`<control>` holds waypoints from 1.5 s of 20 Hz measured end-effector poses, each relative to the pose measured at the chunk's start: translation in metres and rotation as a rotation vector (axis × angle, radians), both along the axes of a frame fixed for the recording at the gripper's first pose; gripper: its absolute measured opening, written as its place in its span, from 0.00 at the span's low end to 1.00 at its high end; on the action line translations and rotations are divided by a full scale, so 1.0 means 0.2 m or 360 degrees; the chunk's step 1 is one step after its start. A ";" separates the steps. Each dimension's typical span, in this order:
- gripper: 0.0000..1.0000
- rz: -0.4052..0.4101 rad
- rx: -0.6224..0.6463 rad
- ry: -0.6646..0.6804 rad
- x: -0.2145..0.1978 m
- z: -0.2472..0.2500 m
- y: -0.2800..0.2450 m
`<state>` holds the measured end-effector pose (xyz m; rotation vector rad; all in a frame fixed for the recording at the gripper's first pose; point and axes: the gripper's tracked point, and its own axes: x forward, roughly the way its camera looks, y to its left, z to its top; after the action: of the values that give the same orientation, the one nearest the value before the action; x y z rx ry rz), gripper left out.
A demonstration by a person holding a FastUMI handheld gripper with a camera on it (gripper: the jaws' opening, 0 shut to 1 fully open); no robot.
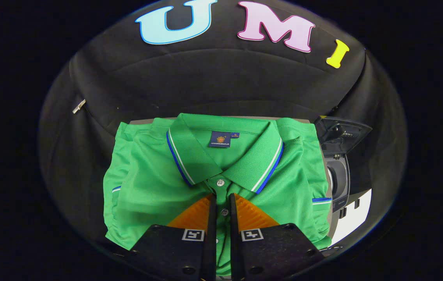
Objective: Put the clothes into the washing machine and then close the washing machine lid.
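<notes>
Your gripper (221, 201) has its fingers drawn close, with only a narrow slot between them, and that slot sits right over the button placket of the green polo shirt (147, 187). One button shows in the slot between the tips and another lies just ahead of them, below the collar. Whether the pads are truly pinching cloth or only resting on it, you cannot tell from here — the fabric shows no raised fold.

The step in hand looks like taking hold of the shirt, so make the grip count. A folded shirt is slack and several layers thick; gather a good bunch of the placket, not just the top layer, or it will slip out and unfold as you lift. Raise it straight up until the hem hangs free before you swing it over.

The shirt lies flat and neatly folded on the table (352, 222), collar away from you. Beside its sleeve, on the side of the far finger edge, stands the washing machine (338, 181) with its lid (342, 130) tipped up and the opening bare, nothing inside that you can see.

Count: one shirt, one machine, one lid, two buttons in sight.
</notes>
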<state>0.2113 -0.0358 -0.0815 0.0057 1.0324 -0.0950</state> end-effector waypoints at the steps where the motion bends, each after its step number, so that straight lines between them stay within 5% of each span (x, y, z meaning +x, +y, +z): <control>1: 0.12 0.0030 -0.0013 -0.0001 0.00 -0.01 0.00; 7: 0.11 0.0095 -0.0089 -0.0153 0.00 0.01 0.00; 11: 0.11 0.0249 -0.0181 -0.0417 -0.02 0.03 0.00; 18: 0.11 0.0203 0.0119 -0.0724 -0.04 0.06 -0.01; 30: 0.11 0.0291 0.0012 -0.1074 -0.10 0.39 0.01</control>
<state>0.1911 -0.0337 -0.0029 -0.0470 0.3559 0.0761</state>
